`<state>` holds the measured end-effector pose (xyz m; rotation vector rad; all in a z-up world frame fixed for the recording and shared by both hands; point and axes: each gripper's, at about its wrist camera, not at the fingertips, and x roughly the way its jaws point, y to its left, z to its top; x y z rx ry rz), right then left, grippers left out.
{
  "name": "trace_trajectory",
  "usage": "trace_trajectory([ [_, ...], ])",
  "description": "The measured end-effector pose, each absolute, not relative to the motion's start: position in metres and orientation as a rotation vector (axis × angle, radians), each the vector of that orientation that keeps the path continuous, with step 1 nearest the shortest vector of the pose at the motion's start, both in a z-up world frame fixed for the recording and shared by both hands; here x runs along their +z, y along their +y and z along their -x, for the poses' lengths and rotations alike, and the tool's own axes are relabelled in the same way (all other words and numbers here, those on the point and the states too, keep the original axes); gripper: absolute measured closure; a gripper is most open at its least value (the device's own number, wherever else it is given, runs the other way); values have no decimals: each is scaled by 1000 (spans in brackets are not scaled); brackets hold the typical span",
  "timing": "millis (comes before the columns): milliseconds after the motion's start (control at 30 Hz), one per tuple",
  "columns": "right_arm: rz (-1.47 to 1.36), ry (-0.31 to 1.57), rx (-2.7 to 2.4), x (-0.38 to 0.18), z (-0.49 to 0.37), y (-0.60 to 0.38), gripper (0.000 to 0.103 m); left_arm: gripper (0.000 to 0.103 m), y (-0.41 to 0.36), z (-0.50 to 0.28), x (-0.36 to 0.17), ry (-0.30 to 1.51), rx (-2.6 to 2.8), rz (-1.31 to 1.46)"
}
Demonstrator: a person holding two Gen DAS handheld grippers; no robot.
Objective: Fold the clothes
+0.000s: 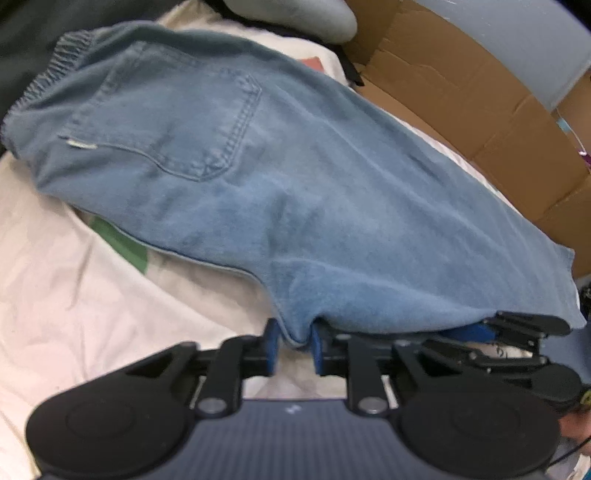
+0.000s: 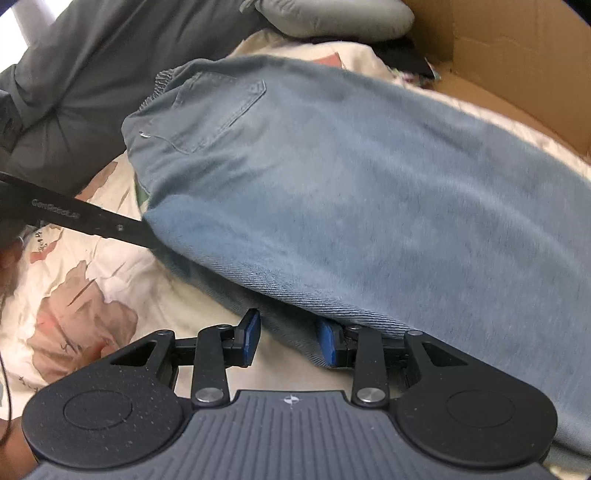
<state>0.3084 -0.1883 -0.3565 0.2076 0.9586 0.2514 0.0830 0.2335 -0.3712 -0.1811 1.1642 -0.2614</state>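
A pair of light blue jeans (image 1: 258, 166) lies across a white floral bedsheet (image 1: 74, 277), waistband and back pocket at the upper left. My left gripper (image 1: 294, 347) is shut on the near edge of the jeans, cloth pinched between its blue pads. The right gripper shows in the left wrist view (image 1: 517, 332) at the lower right, under the cloth edge. In the right wrist view the jeans (image 2: 369, 184) fill the frame. My right gripper (image 2: 290, 341) has its blue pads either side of a bunched fold of the hem, gripping it. The left gripper's arm (image 2: 92, 221) enters from the left.
A brown cardboard box (image 1: 480, 92) stands along the right, beyond the jeans; it also shows in the right wrist view (image 2: 517, 55). A grey pillow (image 2: 332, 14) lies at the top. Dark grey bedding (image 2: 92, 74) lies at the upper left.
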Motion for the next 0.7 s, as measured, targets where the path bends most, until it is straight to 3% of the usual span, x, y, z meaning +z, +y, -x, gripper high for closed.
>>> trace_trajectory([
  [133, -225, 964, 266, -354, -304, -188, 63, 55, 229, -87, -389, 1176, -253, 169],
  [233, -245, 964, 260, -353, -303, -190, 63, 55, 226, -89, -394, 1157, -237, 164],
  [300, -263, 971, 257, -352, -302, -191, 63, 59, 226, -89, -391, 1127, -240, 168],
  [367, -268, 973, 263, -349, -297, -191, 63, 79, 228, -87, -387, 1106, -255, 179],
  [433, -268, 970, 273, -345, -291, -192, 63, 86, 231, -85, -385, 1116, -265, 181],
  [700, -261, 918, 270, -323, -274, -204, 63, 91, 240, -69, -377, 1134, -279, 176],
])
